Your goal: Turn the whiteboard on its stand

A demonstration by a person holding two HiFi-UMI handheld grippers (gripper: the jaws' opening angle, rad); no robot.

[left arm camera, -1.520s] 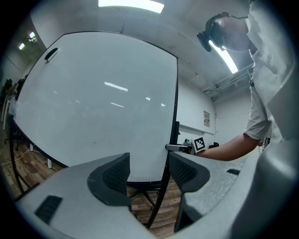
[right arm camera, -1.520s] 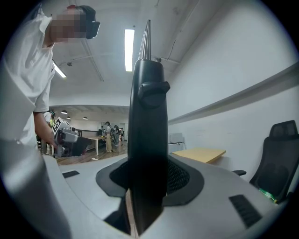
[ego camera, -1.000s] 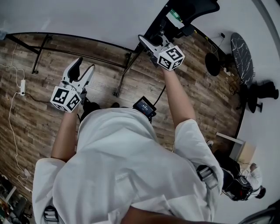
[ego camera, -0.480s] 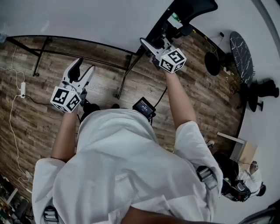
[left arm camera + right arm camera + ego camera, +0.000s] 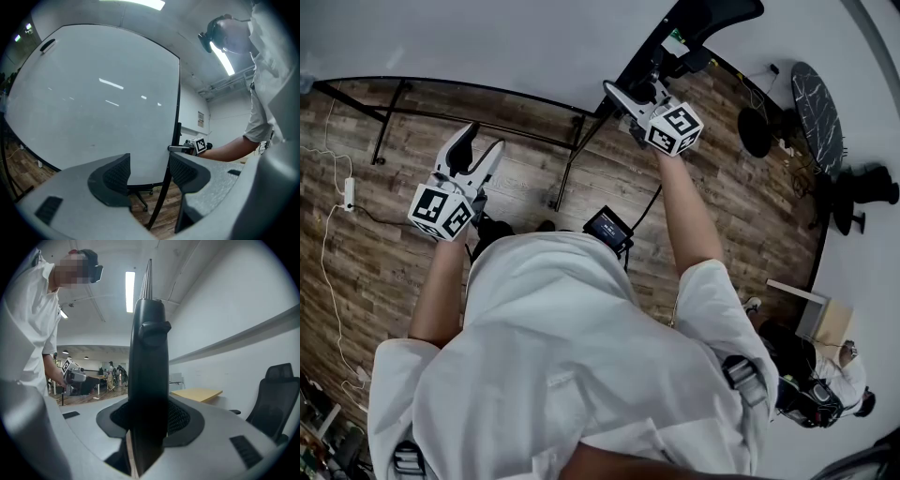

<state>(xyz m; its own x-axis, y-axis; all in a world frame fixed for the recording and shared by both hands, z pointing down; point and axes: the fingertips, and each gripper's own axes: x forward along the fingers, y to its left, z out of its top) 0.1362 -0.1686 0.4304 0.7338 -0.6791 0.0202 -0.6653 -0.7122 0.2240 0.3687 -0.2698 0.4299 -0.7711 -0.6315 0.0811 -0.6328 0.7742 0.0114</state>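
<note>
— Between the pads of the right tongs (image 5: 150,416), what is seated?

— One black edge frame of the whiteboard (image 5: 93,93). Both pads press on it, one from each side. The frame runs upright through the grip and carries a rounded black fitting above the pads.

— State of the left tongs (image 5: 149,173)?

— Spread, with nothing between the pads. They point at the board's face and do not touch it.

— Position of the board relative to both tools?

— Directly ahead of the left tongs. Its blank white face, bordered by a thin black rim, fills most of the left gripper view. The right tongs clamp the edge that lies to the right of the left tongs. The two tools are well apart, and the right one reaches farther forward.

— Below the tongs?

— Black legs of the stand (image 5: 567,164) rest on a wood-plank floor (image 5: 375,234). They run under the gap between the two tools.

— Beyond the right tongs?

— A pale-topped surface (image 5: 197,393) stands past the clamped frame. A black office chair (image 5: 276,399) sits to the right of it. A strip light (image 5: 130,291) is mounted on the ceiling overhead, to the left of the frame.
</note>
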